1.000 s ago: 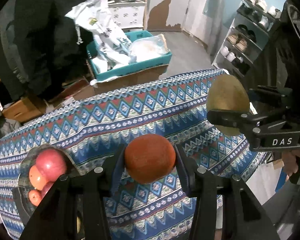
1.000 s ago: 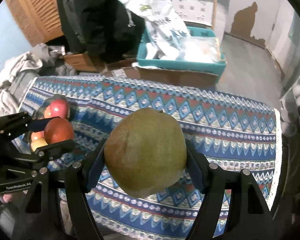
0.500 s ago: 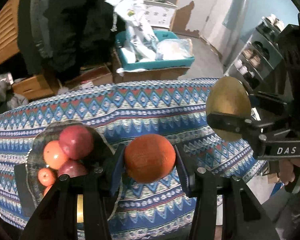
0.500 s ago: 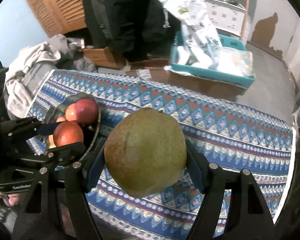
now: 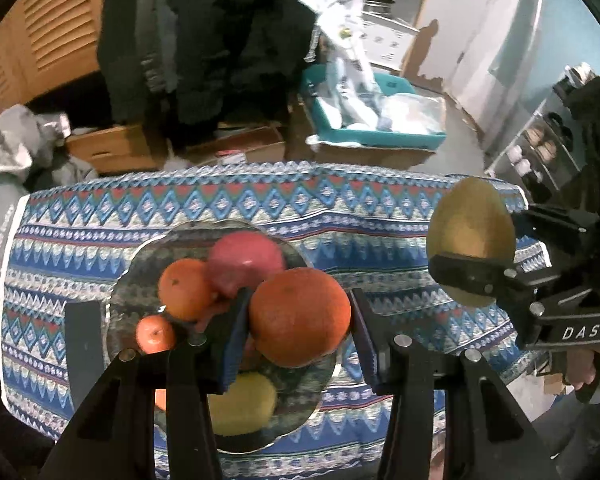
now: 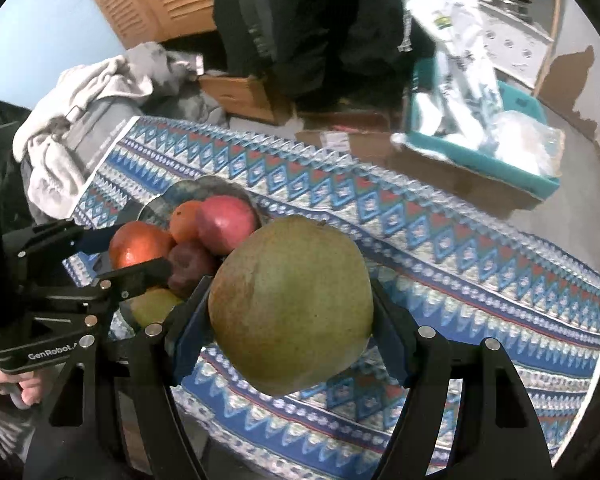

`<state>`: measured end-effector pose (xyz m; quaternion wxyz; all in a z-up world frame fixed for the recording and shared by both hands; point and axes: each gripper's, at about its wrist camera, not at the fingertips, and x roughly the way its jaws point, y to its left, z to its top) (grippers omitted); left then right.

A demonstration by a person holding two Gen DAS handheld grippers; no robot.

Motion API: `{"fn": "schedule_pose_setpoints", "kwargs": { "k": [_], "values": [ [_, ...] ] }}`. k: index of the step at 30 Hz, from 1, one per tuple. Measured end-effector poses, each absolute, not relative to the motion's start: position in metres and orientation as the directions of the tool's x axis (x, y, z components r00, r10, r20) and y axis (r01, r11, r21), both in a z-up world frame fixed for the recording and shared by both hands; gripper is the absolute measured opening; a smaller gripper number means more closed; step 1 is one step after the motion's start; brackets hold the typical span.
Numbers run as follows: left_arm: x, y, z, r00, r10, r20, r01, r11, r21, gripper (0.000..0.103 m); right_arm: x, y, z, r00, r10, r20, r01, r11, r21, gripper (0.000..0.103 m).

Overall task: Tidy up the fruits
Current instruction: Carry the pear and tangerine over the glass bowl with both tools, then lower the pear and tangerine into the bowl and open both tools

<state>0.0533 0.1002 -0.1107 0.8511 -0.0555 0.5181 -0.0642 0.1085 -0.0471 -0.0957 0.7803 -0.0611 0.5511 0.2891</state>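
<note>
Two grips: L gripper [image 5: 300, 322] clamps orange [image 5: 300, 316] over bowl [image 5: 140, 252]; R gripper [image 6: 290, 312] clamps mango [image 6: 290, 308].

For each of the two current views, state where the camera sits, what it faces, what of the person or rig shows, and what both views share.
Left wrist: sits on the left hand-held gripper, looking down over its fingers at the orange it grips, above the glass bowl; the right hand-held gripper shows at right.
Right wrist: sits on the right hand-held gripper, facing the green mango it grips; the left hand-held gripper and a hand show at left.
Shared: bowl of fruit, patterned tablecloth, teal crate.
</note>
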Motion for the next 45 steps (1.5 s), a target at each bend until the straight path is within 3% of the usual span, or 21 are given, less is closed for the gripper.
{"fn": "schedule_pose_setpoints", "kwargs": {
  "k": [18, 33, 45],
  "values": [
    [0.044, 0.172, -0.157, 0.392, -0.097, -0.915, -0.075, 0.988, -0.137, 0.049, 0.102, 0.038, -0.154, 0.072, 0.353, -0.933, -0.580, 0.775, 0.249, 0.074],
    [0.045, 0.182, -0.198, 0.308, -0.114, -0.944, -0.111, 0.982, -0.155, 0.049, 0.100, 0.063, -0.191, -0.007, 0.301, -0.954, -0.583, 0.774, 0.248, 0.074],
    [0.043, 0.188, -0.193, 0.309, -0.087, -0.947, -0.138, 0.981, -0.136, 0.052, 0.107, 0.061, -0.157, 0.058, 0.362, -0.930, -0.577, 0.773, 0.265, 0.077]
  ]
}}
